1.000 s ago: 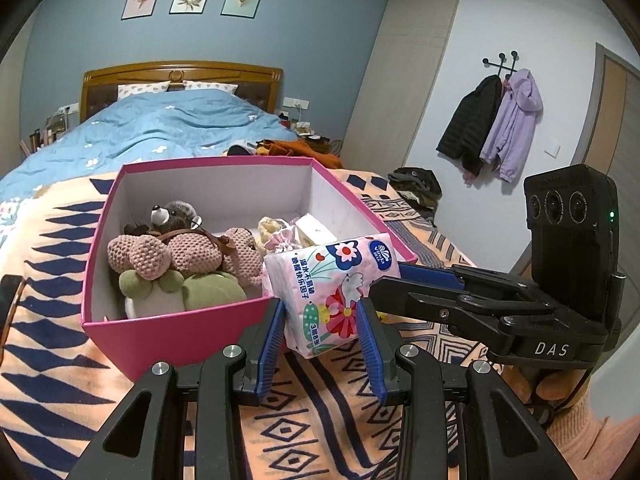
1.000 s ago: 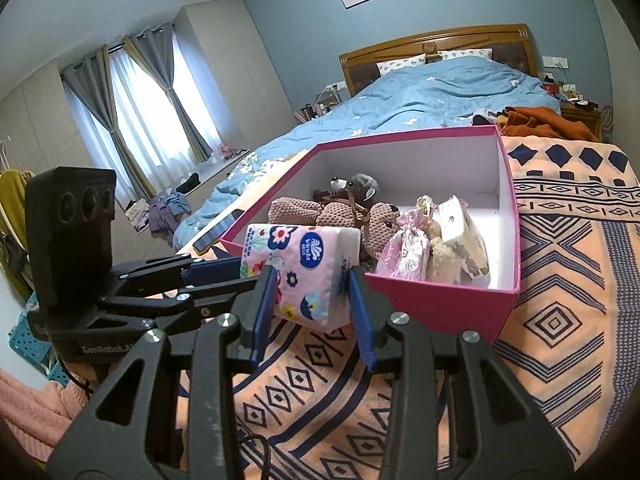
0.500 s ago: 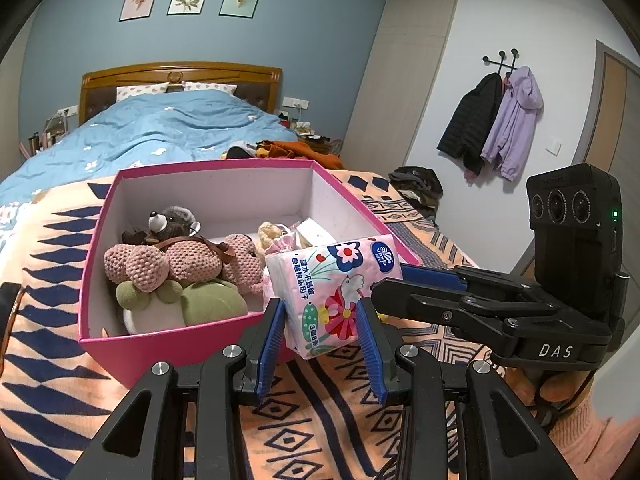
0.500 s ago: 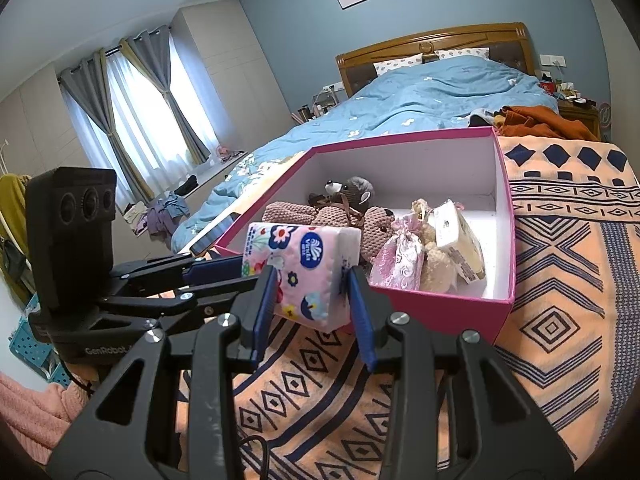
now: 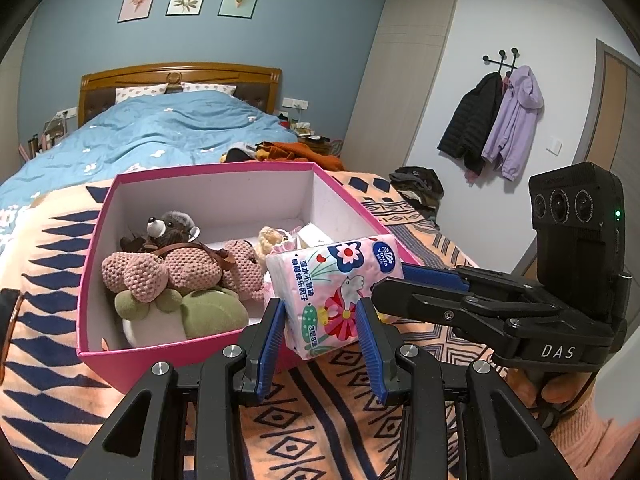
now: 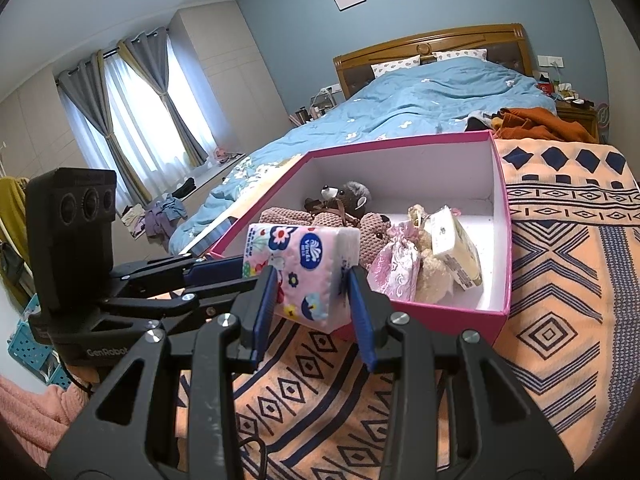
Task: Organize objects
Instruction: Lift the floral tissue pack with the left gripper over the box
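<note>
Pink box [image 5: 105, 248] nearer, patterned blanket [image 5: 320, 420], blue bed [image 5: 168, 136]

Free room and obstacles, as I read them from both wrist views. The pink box [image 5: 168, 344] is open on top; its near half is filled by plush toys [image 5: 176, 272] at left and a pouch [image 6: 394, 266] and small carton [image 6: 456, 248] at right. I see bare white floor [image 5: 240, 236] along the far wall. The near rim stands just beyond the tissue pack [image 5: 332, 292].

Even indoor light, bright curtained window [image 6: 132, 120] (slightly blown out), sharp focus, fisheye-bent edges
</note>
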The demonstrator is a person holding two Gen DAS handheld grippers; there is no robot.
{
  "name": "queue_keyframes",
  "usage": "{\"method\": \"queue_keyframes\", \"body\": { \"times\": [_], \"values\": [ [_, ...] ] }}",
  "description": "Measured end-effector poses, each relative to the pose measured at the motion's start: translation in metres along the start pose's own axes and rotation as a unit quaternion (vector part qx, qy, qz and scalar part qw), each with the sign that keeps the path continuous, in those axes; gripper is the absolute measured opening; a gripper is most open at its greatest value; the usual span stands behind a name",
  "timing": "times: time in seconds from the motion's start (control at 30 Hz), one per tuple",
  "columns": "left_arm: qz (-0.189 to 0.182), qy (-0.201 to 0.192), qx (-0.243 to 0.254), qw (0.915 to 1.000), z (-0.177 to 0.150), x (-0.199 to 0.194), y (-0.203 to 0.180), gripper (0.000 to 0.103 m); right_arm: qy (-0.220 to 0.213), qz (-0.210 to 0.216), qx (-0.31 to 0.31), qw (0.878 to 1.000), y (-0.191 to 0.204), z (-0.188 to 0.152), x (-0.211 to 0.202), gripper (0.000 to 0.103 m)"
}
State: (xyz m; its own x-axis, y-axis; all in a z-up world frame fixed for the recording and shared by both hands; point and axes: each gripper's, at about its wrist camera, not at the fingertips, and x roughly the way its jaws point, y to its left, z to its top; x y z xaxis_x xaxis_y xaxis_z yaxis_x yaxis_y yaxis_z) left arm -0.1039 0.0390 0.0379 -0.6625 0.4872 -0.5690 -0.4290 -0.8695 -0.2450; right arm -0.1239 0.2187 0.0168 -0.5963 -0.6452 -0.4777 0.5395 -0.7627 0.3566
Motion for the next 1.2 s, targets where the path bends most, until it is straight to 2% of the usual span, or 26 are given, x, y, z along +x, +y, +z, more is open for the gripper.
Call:
{"method": "queue_keyframes", "body": {
  "times": [1.2],
  "values": [
    [0.007,0.004,0.000,1.0000,0.012,0.016,0.011,0.037,-0.001,-0.002,0.005,1.000,-0.002,0.011,0.007,0.040]
  ]
}}
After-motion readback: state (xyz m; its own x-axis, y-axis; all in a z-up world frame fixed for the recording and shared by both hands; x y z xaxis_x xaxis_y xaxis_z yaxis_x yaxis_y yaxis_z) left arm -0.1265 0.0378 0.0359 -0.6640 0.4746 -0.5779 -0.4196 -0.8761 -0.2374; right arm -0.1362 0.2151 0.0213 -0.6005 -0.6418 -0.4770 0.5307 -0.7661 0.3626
